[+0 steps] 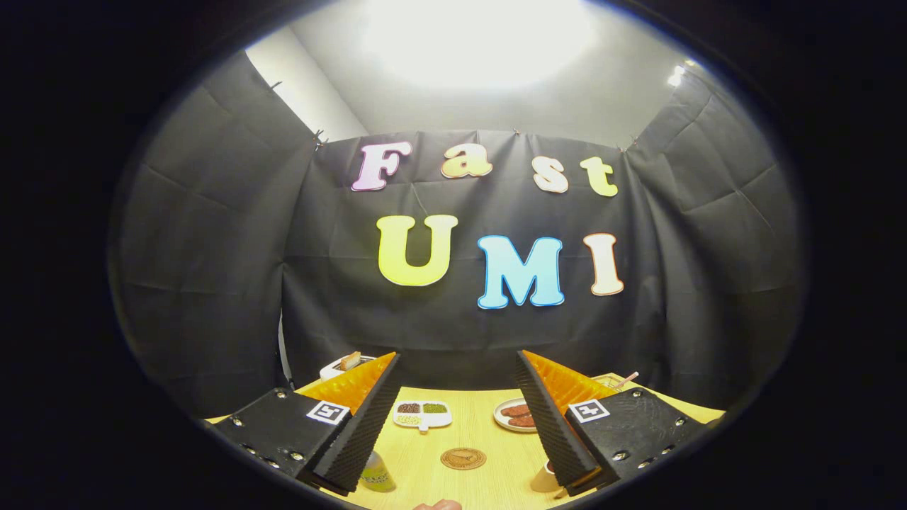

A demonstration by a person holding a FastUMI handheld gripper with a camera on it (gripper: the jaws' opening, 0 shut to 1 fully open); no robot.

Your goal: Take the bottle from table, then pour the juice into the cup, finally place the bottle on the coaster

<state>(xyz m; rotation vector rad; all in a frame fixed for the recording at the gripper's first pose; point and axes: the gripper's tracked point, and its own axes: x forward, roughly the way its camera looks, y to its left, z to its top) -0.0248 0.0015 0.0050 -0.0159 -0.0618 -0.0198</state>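
My gripper (459,365) is held high above the wooden table (489,489), its fingers wide apart with nothing between them. Down on the table a small bottle (376,473) with a yellow-green label stands beside the left finger (365,425), partly hidden by it. A round brown coaster (463,458) lies on the wood between the fingers, nearer me than the dishes. A pale cup (545,478) peeks out beside the right finger (549,418), mostly covered by it.
A white divided dish (422,414) with dark and green contents lies beyond the coaster. A white plate (516,415) with brown food lies by the right finger. A white object (345,365) stands at the table's far left. A fingertip (438,505) shows at the near edge.
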